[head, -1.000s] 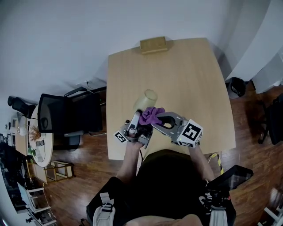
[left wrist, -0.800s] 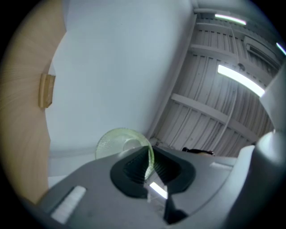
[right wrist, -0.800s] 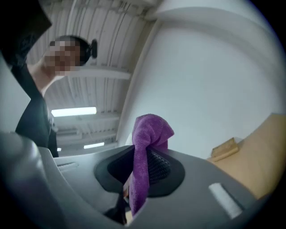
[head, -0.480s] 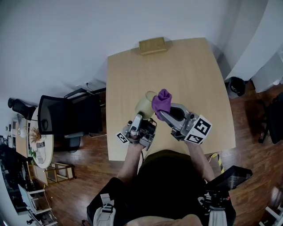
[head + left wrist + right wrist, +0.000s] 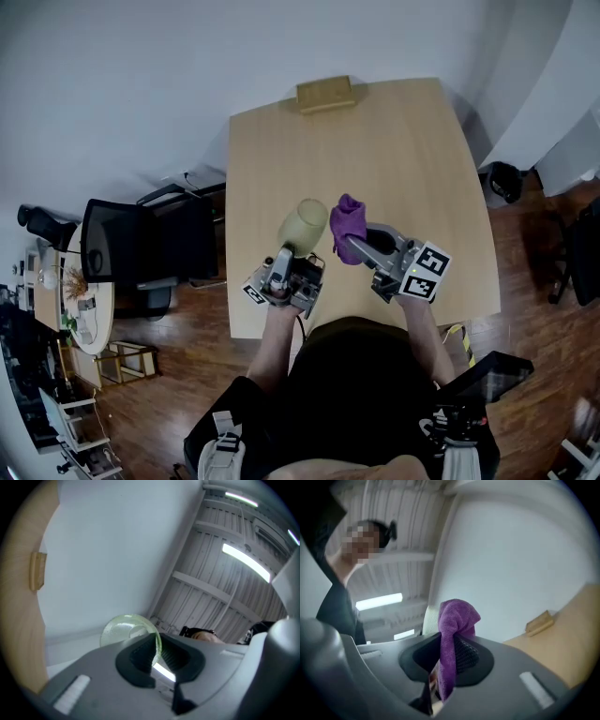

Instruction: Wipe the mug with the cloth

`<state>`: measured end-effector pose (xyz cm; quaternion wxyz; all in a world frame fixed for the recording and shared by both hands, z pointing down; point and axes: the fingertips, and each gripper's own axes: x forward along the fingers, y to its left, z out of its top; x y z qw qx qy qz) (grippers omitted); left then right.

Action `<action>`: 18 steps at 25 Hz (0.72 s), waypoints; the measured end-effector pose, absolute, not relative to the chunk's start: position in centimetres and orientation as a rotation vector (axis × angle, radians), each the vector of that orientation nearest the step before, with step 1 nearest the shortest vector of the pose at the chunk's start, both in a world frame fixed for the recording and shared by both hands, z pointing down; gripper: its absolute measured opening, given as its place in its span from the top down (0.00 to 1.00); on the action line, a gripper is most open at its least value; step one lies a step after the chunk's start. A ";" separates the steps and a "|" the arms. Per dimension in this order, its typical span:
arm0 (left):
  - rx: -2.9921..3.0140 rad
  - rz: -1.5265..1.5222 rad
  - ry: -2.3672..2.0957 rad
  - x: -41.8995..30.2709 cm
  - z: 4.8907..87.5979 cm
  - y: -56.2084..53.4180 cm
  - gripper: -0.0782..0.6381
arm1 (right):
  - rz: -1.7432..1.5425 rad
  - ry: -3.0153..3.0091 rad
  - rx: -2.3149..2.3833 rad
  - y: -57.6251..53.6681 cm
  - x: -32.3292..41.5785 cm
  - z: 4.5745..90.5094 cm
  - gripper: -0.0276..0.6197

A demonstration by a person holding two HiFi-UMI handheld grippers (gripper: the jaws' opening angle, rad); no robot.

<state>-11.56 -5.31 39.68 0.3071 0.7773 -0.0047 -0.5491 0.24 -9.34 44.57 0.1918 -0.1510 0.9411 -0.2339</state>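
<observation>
Left gripper view is showing the left tongs (image 5: 157, 651) clamping the thin wall of a pale green, see-through mug (image 5: 126, 627), with the ribbed pads pressing on it from both sides. These tongs are pointing steeply upward toward the ceiling lights. Right gripper view is showing the right tongs (image 5: 447, 653) pinching a purple cloth (image 5: 457, 620), which is bunching up above the pads and trailing down between them.

From the head view, the left tongs (image 5: 296, 249) are holding the mug (image 5: 303, 225) up over the near part of the wooden surface (image 5: 394, 150). The right tongs (image 5: 349, 246) are carrying the cloth (image 5: 349, 217) just beside the mug; the two seem to be slightly apart, though the gap is hard to judge. A wooden block (image 5: 325, 95) is lying at the far edge of the surface, and a black office chair (image 5: 141, 242) is standing off to its left.
</observation>
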 end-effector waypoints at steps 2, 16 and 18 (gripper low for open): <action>2.116 -1.412 0.005 -10.8 39.5 -4.8 0.83 | -0.876 2.305 -0.358 -11.5 3.5 42.5 0.86; 2.459 -1.117 0.081 -6.6 38.7 -2.5 0.83 | -1.591 2.138 -0.037 -7.8 -4.5 49.2 0.86; 2.503 -1.100 0.058 -6.8 38.9 -2.2 0.84 | -1.590 2.068 -0.050 -8.4 -3.1 48.9 0.86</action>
